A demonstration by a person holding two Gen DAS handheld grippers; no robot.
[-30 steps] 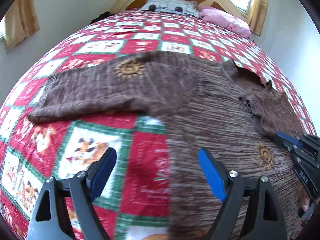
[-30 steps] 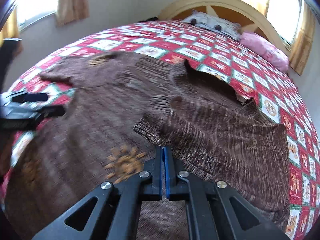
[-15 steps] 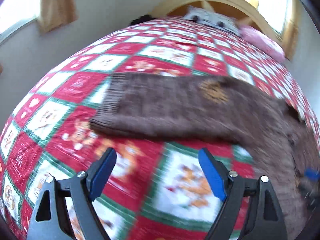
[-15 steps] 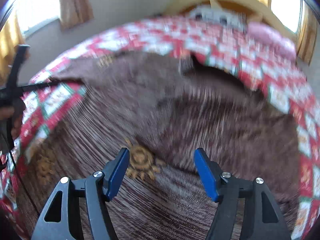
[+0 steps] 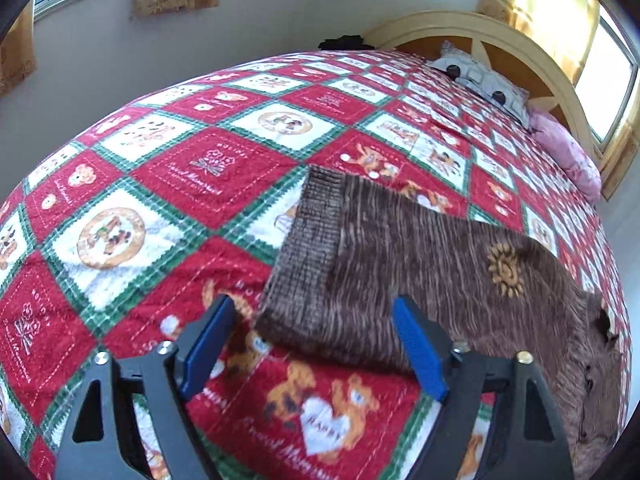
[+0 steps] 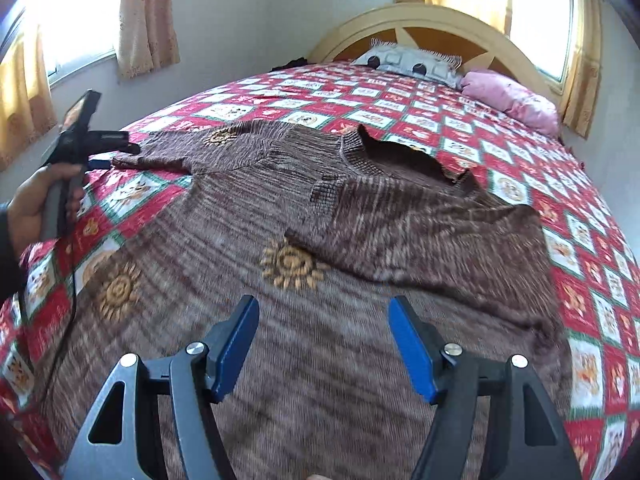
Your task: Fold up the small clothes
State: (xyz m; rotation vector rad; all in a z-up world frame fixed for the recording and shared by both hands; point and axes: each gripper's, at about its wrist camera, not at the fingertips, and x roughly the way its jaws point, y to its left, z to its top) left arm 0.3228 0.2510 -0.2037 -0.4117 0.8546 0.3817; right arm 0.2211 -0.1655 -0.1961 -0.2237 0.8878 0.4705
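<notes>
Left wrist view: the left claw [image 5: 308, 344], jaws just narrowing but wide and empty, hovers at the sweater [image 5: 420, 264] sleeve's ribbed cuff, bare quilt [image 5: 160, 184] toward the bed's left edge. The right claw [image 6: 322, 344] gapes empty over the sweater's body, mid-bed.

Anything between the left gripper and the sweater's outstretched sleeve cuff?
Nothing visible. The left gripper is open right at the ribbed cuff of the brown sweater, with only bare quilt around it. The jaws have just been closing slightly, but the pads are not pressing the cuff.
</notes>
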